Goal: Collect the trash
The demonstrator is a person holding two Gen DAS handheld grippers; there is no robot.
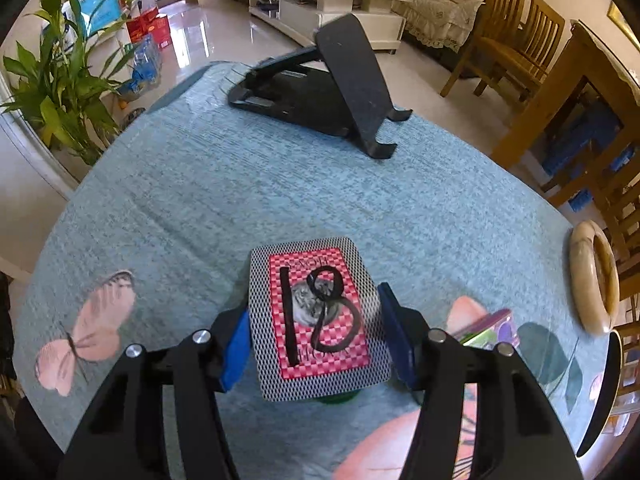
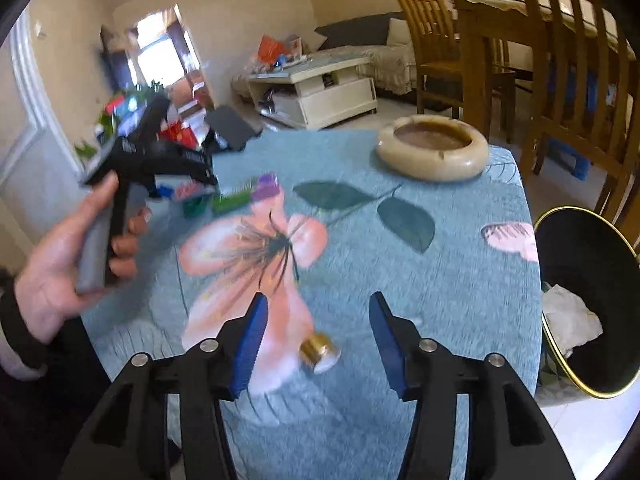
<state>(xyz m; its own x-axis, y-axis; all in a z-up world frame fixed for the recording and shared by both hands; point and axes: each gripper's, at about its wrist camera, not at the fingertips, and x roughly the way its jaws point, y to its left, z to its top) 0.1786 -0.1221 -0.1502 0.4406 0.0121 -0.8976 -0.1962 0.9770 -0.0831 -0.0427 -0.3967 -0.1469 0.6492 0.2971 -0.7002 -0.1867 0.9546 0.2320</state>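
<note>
A card box (image 1: 320,316) is pinched by the left gripper (image 1: 316,336), apparently for disposal. The right gripper (image 2: 318,340) is held spread around a gold cap (image 2: 319,352) near the tabletop (image 2: 440,280) edge.

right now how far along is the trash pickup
Done: crumpled white paper already lies in the black bin. In hand: the left gripper has a marked playing card between its jaws. Left: the gold cap in front of the open right gripper, plus the blurred colourful wrapper further back.

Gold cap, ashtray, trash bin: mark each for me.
gold cap (image 2: 318,350): right wrist view, its gold side.
ashtray (image 2: 432,160): right wrist view, front rim.
trash bin (image 2: 580,216): right wrist view, gold top rim.
</note>
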